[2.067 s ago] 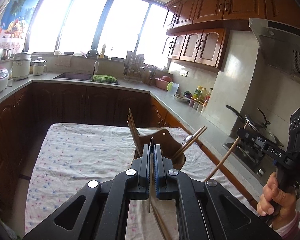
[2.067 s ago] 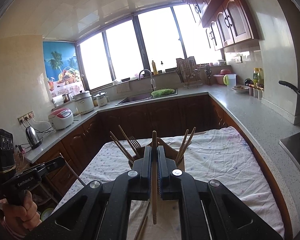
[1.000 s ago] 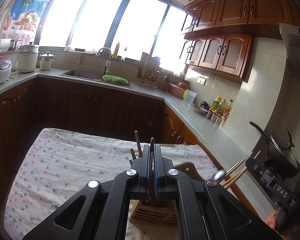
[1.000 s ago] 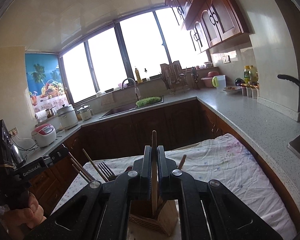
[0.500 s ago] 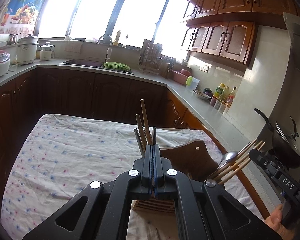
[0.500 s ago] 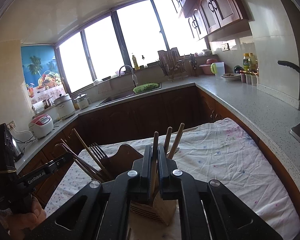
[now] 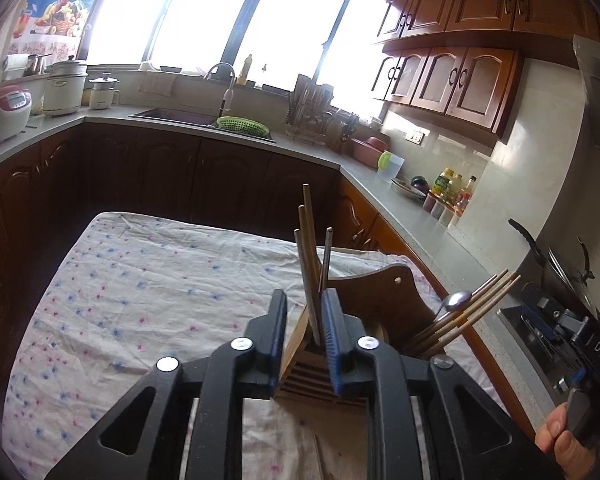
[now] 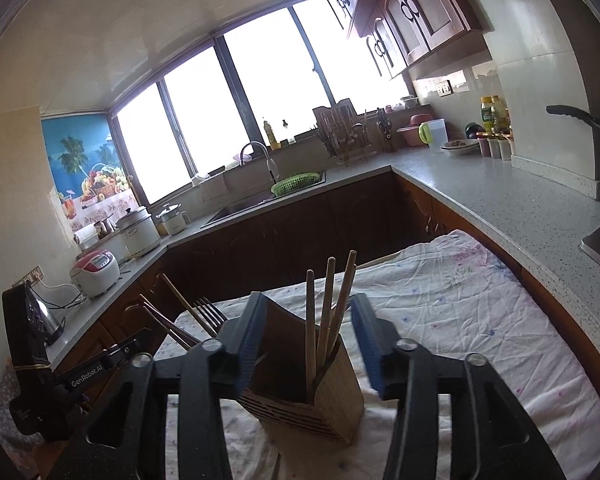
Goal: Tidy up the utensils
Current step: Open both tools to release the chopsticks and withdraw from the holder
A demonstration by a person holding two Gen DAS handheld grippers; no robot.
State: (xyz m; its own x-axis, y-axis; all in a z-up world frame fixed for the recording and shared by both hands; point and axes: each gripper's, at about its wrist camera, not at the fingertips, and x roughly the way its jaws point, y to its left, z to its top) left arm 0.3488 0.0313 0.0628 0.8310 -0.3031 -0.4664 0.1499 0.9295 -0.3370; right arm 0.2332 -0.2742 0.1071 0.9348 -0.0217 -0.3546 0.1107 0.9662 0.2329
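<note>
Both grippers stood over the wooden utensil holder (image 8: 312,392) on the flower-print cloth (image 7: 140,292). Left gripper (image 7: 304,324) had just been opening, its jaws parted narrowly around the chopsticks (image 7: 312,276) standing in the holder's compartment; the blue pad on one side lay very near a stick, and whether it touched could not be told, though no pinch showed. Right gripper (image 8: 308,340) had also just been opening and stood wide, with three chopsticks (image 8: 328,312) upright in the holder's near compartment between its jaws and clear of both pads.

Judging by this, both sticks just carried had been dropped in. More chopsticks (image 7: 464,312) and a spoon (image 7: 454,300) leaned out of another compartment in the left view, and a fork (image 8: 208,312) with further chopsticks showed in the right view. At the bottom edge of each view a thin sliver, perhaps another utensil, lay on the cloth; if so, a little picking up was probably left.
</note>
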